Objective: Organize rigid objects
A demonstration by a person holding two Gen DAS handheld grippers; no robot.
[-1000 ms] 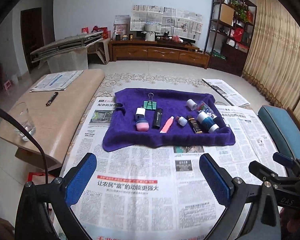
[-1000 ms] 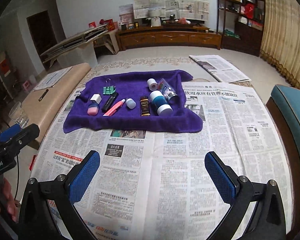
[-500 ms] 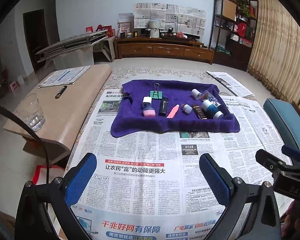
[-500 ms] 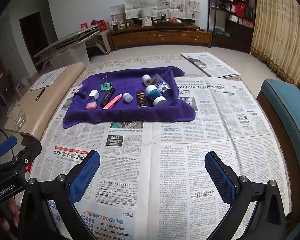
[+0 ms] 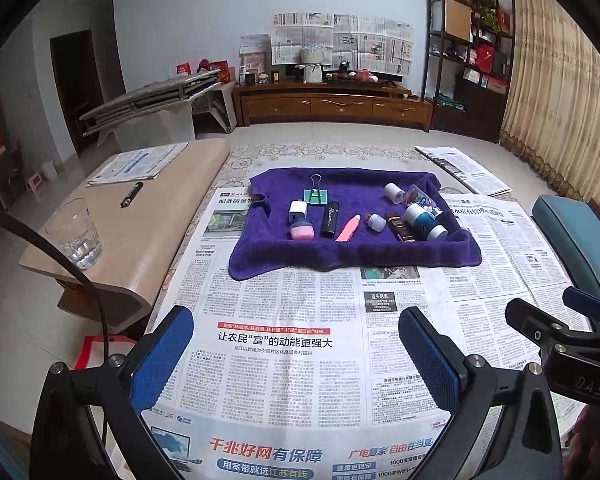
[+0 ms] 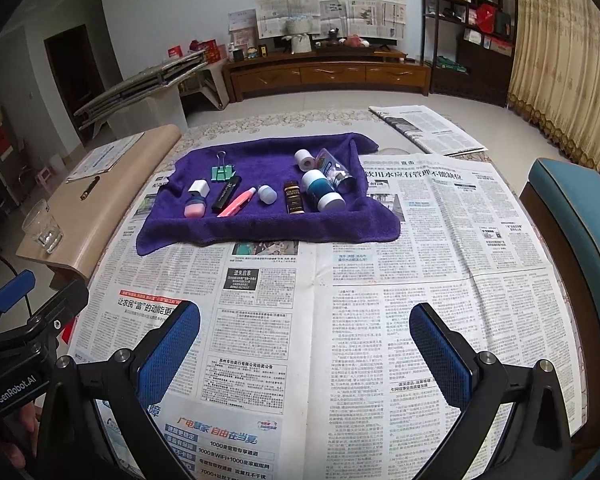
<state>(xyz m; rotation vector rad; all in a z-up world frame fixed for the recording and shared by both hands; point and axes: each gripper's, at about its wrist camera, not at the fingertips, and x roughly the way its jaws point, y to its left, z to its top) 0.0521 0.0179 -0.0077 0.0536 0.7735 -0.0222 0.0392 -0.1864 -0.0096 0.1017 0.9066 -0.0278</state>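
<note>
Right now your left claw (image 5: pixel 296 354) and right claw (image 6: pixel 304 350) both hang spread and empty above the newspapers (image 6: pixel 380 300), well short of the purple towel (image 5: pixel 340 248), where the small items sit lined up for easy picking.

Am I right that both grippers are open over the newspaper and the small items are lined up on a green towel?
Not quite: the towel is purple, as the right wrist view shows. The rest holds: left gripper and right gripper are open over the newspaper.
</note>
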